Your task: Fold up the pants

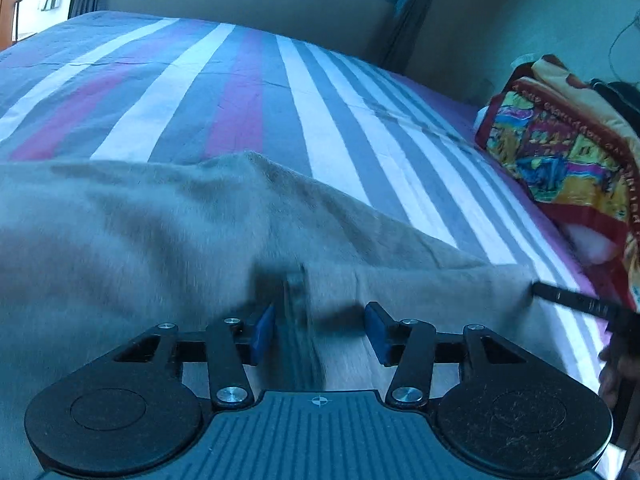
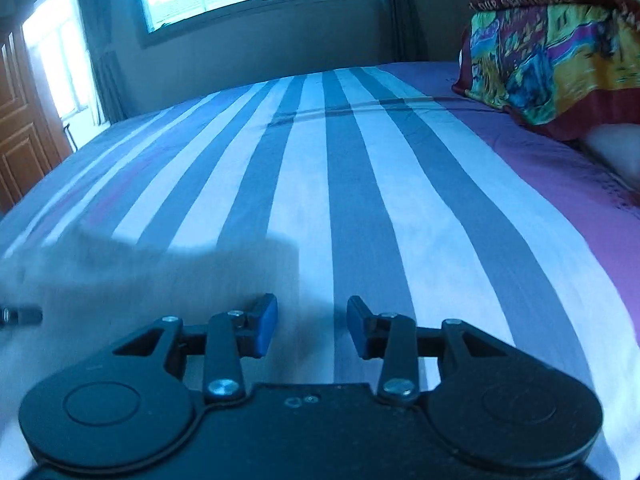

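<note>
In the left wrist view, my left gripper (image 1: 320, 330) is low over the grey pants (image 1: 140, 248), which lie spread on the striped bed (image 1: 248, 92) and fill the near and left part of the picture. My jaws there are released, with a clear gap between the blue pads (image 1: 264, 330), and a dark blurred strip of the cloth, maybe a seam or a drawstring, runs between them; I cannot tell if the pads touch it. At the right edge, the thin black tip of my other tool (image 1: 572, 300) meets the corner of the pants. A colourful blanket (image 1: 560, 140) is piled at the far right side of the bed. In the right wrist view, my right gripper (image 2: 312, 328) is also released, and nothing is between its jaws. The pants (image 2: 160, 280) appear here pale and blurred on the left, reaching up to my left pad, while the bare stripes of the bed (image 2: 360, 180) stretch ahead. I judge that the folding is at an early or middle stage: the cloth lies in one wide rumpled layer, I see no neat folded packet, and at this moment neither tool holds an edge, so the grasping and folding over are still left.
</note>
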`<state>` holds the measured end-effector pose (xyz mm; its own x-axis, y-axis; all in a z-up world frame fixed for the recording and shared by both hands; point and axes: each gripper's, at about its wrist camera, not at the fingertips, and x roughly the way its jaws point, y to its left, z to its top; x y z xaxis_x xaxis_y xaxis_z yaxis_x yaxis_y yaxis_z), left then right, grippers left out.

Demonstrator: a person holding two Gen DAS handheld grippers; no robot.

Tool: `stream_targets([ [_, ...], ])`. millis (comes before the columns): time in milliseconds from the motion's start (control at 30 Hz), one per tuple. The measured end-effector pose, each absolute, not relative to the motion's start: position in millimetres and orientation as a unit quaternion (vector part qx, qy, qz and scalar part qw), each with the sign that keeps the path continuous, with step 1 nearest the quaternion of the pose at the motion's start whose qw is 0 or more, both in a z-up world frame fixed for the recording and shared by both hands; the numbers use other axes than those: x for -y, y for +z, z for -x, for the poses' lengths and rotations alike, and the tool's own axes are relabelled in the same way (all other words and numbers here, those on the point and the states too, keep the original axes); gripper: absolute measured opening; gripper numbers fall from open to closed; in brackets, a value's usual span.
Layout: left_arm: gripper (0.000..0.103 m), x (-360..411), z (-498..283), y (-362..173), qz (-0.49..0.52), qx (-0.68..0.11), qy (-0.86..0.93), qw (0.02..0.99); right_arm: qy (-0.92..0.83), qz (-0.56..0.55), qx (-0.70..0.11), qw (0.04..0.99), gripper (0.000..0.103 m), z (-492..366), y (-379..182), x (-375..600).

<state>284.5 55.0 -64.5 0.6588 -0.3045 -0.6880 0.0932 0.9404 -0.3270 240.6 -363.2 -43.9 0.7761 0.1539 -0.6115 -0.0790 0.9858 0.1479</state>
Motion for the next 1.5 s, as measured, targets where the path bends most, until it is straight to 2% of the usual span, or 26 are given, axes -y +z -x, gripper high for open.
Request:
stream_targets([
  [167,0.050,-49.8,-298.6,-73.4,0.127,-0.405,-0.105,0.899,0.059,-0.056,-0.363,0.928,0.040,-280.0,-57.3,359.3],
  [300,0.050,-51.8,-286.8,-62.7,0.142,-0.403,-0.103,0.898,0.065,-0.045,-0.360,0.930,0.041,-274.6,-59.9,357.5],
  [367,0.050,-50.0,-268.0,-54.6,0.126,-0.387,-0.110,0.907,0.062,-0.055,-0.357,0.931,0.042,-261.3,-48.3,361.1],
  [467,0.050,-43.2,-262.0,-71.4,0.098,-0.405,-0.109,0.903,0.068,-0.053,-0.337,0.937,0.049,-230.6,-46.3,365.8],
  [500,0.050,-42.9,-262.8,-72.1,0.102,-0.404,-0.106,0.903,0.075,-0.047,-0.368,0.926,0.050,-229.9,-60.1,362.9],
  [567,0.050,-41.0,-263.7,-65.3,0.113,-0.411,-0.095,0.900,0.072,-0.036,-0.355,0.931,0.050,-222.9,-72.4,358.2],
  [700,0.050,-37.5,-239.4,-51.0,0.121,-0.398,-0.103,0.904,0.062,-0.064,-0.361,0.928,0.048,-214.3,-51.2,358.3],
  [800,0.050,-40.0,-226.0,-64.9,0.129,-0.407,-0.095,0.899,0.066,-0.059,-0.340,0.936,0.051,-185.2,-41.0,356.7],
  [900,0.050,-36.2,-225.9,-74.6,0.109,-0.399,-0.096,0.905,0.072,-0.028,-0.373,0.925,0.053,-176.8,-68.2,346.9],
  [1000,0.050,-33.4,-227.1,-71.8,0.104,-0.406,-0.093,0.903,0.066,-0.023,-0.359,0.931,0.053,-176.9,-70.5,343.2],
  [1200,0.050,-34.0,-217.9,-71.8,0.141,-0.411,-0.117,0.893,0.064,-0.040,-0.364,0.928,0.055,-170.3,-63.0,344.1],
  [1300,0.050,-54.4,-224.2,-79.9,0.231,-0.408,-0.134,0.873,0.064,-0.040,-0.358,0.931,0.057,-166.9,-67.2,346.2],
  [1367,0.031,-67.1,-228.3,-89.1,0.269,-0.410,-0.143,0.860,0.061,-0.043,-0.358,0.931,0.057,-164.3,-66.6,346.1],
  [1467,0.017,-97.6,-231.2,-114.3,0.376,-0.404,-0.166,0.817,0.059,-0.044,-0.360,0.930,0.057,-164.7,-65.3,346.1],
  [1500,0.016,-104.9,-229.7,-120.2,0.400,-0.398,-0.176,0.806,0.059,-0.045,-0.360,0.930,0.058,-164.7,-65.1,346.1],
])
